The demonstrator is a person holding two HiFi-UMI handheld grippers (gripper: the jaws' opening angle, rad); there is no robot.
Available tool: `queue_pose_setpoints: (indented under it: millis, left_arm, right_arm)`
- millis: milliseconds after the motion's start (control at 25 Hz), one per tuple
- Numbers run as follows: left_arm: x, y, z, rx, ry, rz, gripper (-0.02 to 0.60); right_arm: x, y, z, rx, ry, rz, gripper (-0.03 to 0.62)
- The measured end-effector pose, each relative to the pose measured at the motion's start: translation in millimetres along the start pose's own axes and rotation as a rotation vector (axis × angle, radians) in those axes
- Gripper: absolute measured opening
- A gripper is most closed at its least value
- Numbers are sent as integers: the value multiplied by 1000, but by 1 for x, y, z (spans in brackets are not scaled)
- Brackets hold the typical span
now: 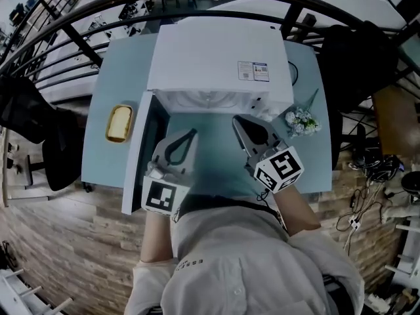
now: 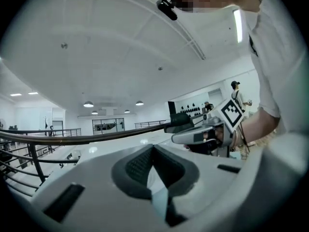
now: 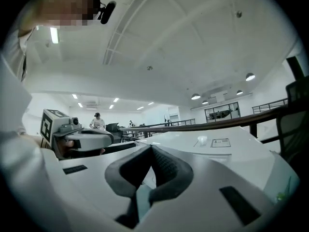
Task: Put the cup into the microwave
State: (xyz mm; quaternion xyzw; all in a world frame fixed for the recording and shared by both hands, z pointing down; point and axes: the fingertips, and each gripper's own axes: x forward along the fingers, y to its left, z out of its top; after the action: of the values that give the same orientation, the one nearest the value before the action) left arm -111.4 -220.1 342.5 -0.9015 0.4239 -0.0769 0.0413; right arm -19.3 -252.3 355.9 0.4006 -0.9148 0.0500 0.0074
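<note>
A boxy white microwave (image 1: 216,51) stood on the pale teal table (image 1: 111,77) with its door (image 1: 139,153) swung wide to the person's left, so that the cavity faced the person. From the head view only the upper lip of the cavity showed. Whether the cup sat inside could not be told, and no view showed the cup plainly.

The left tongs (image 1: 192,133) were held in front of the open door, above the table. Their jaws were closed tip to tip with nothing between the dark ribbed pads. The right tongs (image 1: 237,120) hung just beside them on the right, in front of the cavity. Their jaws were likewise shut and empty, and the marker cube sat at the person's wrist. The two tongs were near each other but not touching, and both pointed roughly level toward the microwave.

A small rectangular yellow block in a shallow dish (image 1: 119,123) lay on the table to the left of the door. A little bunch of white flowers (image 1: 302,121) lay at the microwave's right front corner. A black metal railing (image 2: 87,139) ran behind the table.
</note>
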Motion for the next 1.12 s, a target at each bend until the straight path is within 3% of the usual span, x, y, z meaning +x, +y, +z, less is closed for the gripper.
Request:
queue_pose_setpoints:
  millis: [280,440,1120]
  left_arm:
    - [-2,1,13,-26,-10,15,2]
    - [-2,2,17,4,-26,10,2]
    - [4,9,8,23,-5,25,2]
  right_arm:
    - [-24,6,21,-62,-56,-13,15]
    - [-28,10,25,-83,-72,-6,15]
    - [-25,-1,20,-66,-76,-42,15]
